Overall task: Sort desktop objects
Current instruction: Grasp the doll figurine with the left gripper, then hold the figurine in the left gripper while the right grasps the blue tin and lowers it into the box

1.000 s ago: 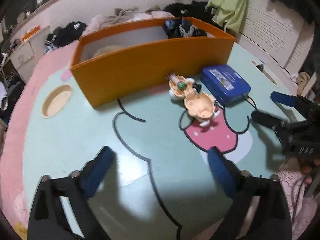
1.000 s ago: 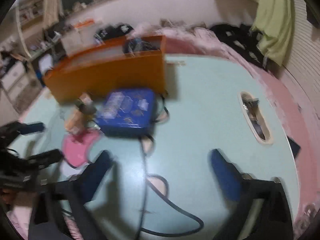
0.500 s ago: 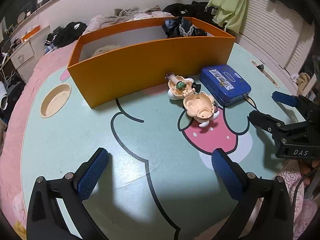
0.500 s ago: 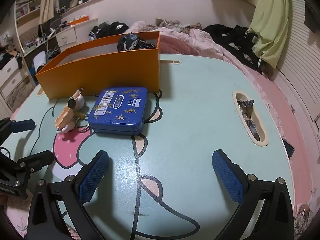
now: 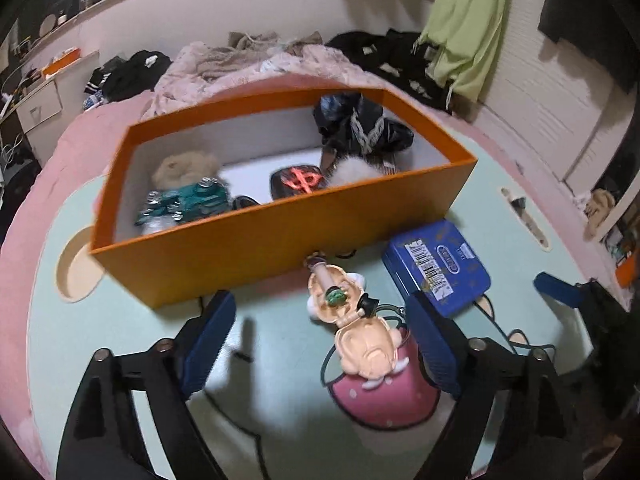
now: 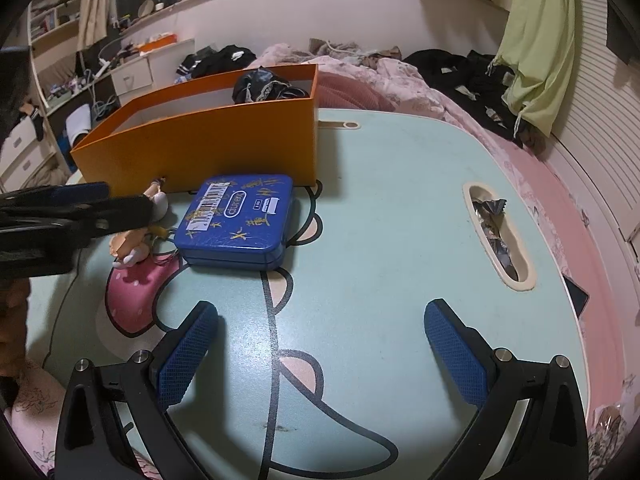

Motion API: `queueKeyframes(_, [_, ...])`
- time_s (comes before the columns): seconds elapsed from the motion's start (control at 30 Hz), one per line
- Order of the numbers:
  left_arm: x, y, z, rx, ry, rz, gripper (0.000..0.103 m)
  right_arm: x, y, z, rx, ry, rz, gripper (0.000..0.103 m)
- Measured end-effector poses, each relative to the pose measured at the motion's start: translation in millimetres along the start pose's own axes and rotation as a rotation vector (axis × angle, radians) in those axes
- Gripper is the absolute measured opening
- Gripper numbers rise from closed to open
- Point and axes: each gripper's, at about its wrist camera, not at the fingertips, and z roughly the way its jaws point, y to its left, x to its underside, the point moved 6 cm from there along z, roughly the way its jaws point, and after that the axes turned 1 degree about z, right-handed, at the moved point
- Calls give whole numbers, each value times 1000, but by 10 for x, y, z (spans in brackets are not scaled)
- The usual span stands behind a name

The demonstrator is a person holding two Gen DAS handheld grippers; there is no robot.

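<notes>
A peach clamshell toy [image 5: 360,344] lies open on the mint table [image 5: 120,360], just before the orange box [image 5: 280,240]. My left gripper [image 5: 320,332] hovers over the toy. Its jaws are closing, with the toy between them nearer the right finger and no pad touching it. Right of the toy rests a blue tin [image 5: 436,264]. The right wrist view shows the blue tin [image 6: 240,216], the toy [image 6: 132,240] and the left gripper [image 6: 80,208] at the left edge. My right gripper [image 6: 320,336] stands open above bare table with nothing between its fingers.
Inside the box lie a teal toy car [image 5: 184,200], a fluffy ball, a dark case with a red mark and a black bag [image 5: 360,128]. A round recess [image 5: 74,268] sits at the table's left, and a slot [image 6: 498,236] with wrappers at its right. A cluttered bed lies behind.
My left gripper has moved forward toward the box and the toy, and its fingers have come closer together. The right gripper's view is the same as half a second ago.
</notes>
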Motion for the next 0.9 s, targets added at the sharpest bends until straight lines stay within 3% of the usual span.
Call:
queueKeyframes(0.1, [93,-19,140,-19,45,29,64,-3,-1,-5,1,0,0,103])
queueKeyframes(0.17, [96,-33,131,-43,22,58,51,-1,-7,-3,0,0,0,103])
queueKeyframes(0.2, [100,-30,116,-38,18,59,35,0,-7,-3,-1,0,0,103])
queueKeyframes(0.53, [159,31,-277,38,-98,57,33,-55,-3,-14,-15,13,-6,103])
queueKeyframes(0.77, [223,222,-431,26,-119,1,33,-386,187,-7,-52,-36,-37,103])
queueKeyframes(0.9, [232,287,-494,11,-137,-17,33,-517,368,146,-49,-2,-87,103])
